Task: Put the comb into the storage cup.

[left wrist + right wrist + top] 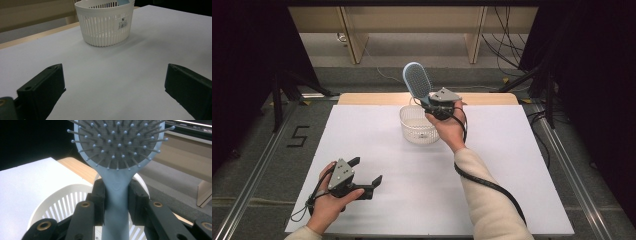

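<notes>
overhead and gripper-mounted views, shared basket (418, 125)

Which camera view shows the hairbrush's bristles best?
The right gripper view: the hairbrush is close up, each ball-tipped bristle distinct, its handle clamped in the right gripper. The high view shows it small, above the white basket. The left gripper view gives a blue sliver behind the basket.

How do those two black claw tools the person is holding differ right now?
The right gripper is clamped on the light blue paddle hairbrush and raised above the white slotted plastic basket. The left gripper is open, holds nothing and sits low near the table's front edge. Both have black jaws.
</notes>
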`<state>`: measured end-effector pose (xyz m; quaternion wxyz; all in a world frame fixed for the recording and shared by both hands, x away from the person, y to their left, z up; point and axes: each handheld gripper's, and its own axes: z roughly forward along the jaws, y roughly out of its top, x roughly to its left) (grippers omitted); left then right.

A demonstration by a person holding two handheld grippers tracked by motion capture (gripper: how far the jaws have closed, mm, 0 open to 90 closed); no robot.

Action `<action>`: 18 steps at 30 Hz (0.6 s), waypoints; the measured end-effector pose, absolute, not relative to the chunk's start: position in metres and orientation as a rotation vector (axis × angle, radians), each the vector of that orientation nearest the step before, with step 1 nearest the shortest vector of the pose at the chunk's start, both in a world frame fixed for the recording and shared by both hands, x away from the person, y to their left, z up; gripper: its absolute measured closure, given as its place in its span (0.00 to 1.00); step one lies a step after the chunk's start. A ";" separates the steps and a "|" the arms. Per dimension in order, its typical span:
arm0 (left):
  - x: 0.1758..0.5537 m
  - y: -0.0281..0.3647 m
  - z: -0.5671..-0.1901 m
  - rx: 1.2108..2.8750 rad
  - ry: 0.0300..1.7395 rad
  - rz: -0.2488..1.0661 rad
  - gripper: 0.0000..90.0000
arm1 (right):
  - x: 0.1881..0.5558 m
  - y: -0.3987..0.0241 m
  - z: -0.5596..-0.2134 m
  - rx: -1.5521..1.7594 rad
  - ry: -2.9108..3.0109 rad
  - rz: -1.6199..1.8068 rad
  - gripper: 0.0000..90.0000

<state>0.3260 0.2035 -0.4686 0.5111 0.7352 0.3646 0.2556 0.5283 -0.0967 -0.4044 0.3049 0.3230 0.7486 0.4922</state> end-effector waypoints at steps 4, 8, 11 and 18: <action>0.326 0.203 -0.469 1.772 0.877 0.615 0.02 | 0.528 -0.097 -0.405 0.854 1.989 1.297 0.78; 0.327 0.202 -0.469 1.773 0.879 0.610 0.03 | 0.528 -0.097 -0.407 0.851 1.995 1.281 0.78; 0.326 0.200 -0.470 1.780 0.874 0.603 0.03 | 0.527 -0.097 -0.408 0.854 2.005 1.270 0.78; 0.326 0.202 -0.469 1.772 0.879 0.610 0.03 | 0.526 -0.096 -0.412 0.852 2.016 1.256 0.78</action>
